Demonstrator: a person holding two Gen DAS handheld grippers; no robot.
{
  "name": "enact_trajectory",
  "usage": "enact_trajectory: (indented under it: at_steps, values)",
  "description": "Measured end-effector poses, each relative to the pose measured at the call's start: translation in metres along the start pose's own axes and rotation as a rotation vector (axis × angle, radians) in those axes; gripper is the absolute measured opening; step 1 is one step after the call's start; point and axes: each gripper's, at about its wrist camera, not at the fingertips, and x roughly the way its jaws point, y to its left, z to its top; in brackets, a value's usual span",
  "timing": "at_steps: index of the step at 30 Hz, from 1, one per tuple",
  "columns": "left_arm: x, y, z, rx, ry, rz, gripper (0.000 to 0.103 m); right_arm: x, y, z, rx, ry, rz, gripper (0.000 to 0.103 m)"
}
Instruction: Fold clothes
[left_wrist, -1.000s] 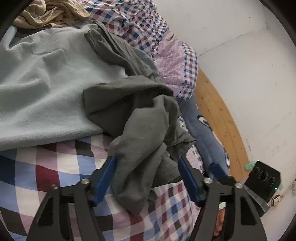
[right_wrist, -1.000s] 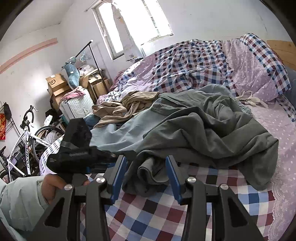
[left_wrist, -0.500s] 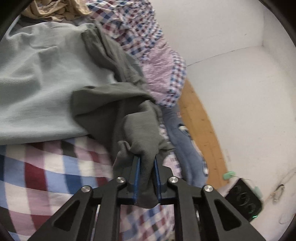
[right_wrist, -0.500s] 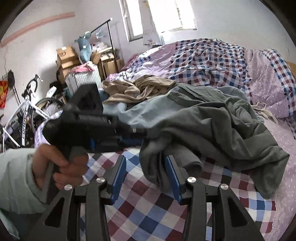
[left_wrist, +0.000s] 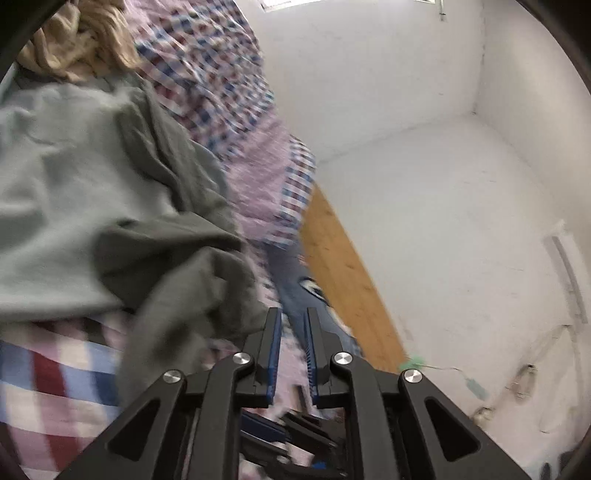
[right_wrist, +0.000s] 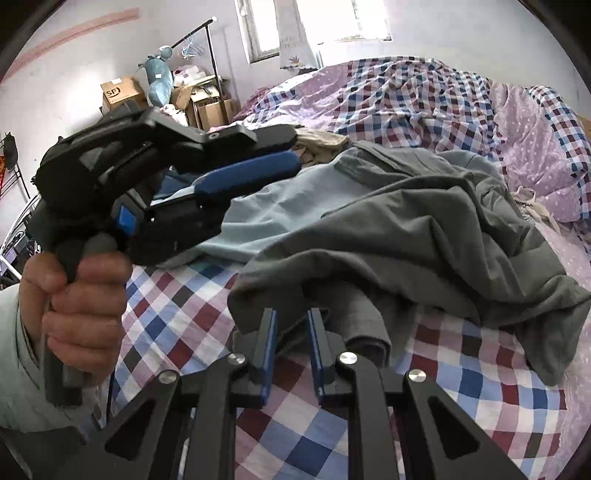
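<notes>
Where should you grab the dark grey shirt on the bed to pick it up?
Probably the bunched fold at the near edge of the dark grey shirt, just ahead of the right hand-held gripper. It humps up off the checked bedsheet, so fingers can slide round it. Come in low from the near side; farther back it drapes over the light blue garment.

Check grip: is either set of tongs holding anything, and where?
Right tongs appear to pinch the dark grey garment by a fold at its near edge. Left tongs hold nothing: narrow gap, empty.
</notes>
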Motion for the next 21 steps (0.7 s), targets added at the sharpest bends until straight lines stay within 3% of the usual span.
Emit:
enact_trajectory:
  at_steps: [2, 4, 5, 6, 19, 20, 21]
  values:
    - [-0.009, 0.002, 0.001, 0.016, -0.03, 0.066, 0.019, 0.003, 0.003, 0.0, -0.001, 0.005, 0.011, 0.018]
    - [-0.015, 0.008, 0.002, -0.004, -0.059, 0.101, 0.041, 0.005, 0.005, 0.0, -0.003, 0.011, 0.022, 0.026]
    - [-0.017, 0.011, 0.003, -0.018, -0.075, 0.117, 0.059, 0.007, 0.007, 0.0, -0.009, 0.019, 0.019, 0.038]
    - [-0.018, 0.014, 0.003, -0.031, -0.088, 0.124, 0.066, 0.01, 0.01, -0.001, -0.02, 0.025, 0.019, 0.045]
    - [-0.025, 0.027, 0.005, -0.073, -0.112, 0.185, 0.067, 0.044, 0.034, 0.004, -0.054, 0.054, -0.014, 0.046]
    - [-0.026, 0.028, 0.005, -0.075, -0.113, 0.189, 0.067, 0.046, 0.035, 0.004, -0.056, 0.056, -0.013, 0.044]
    - [-0.026, 0.028, 0.006, -0.076, -0.113, 0.194, 0.067, 0.049, 0.036, 0.005, -0.058, 0.058, -0.012, 0.032]
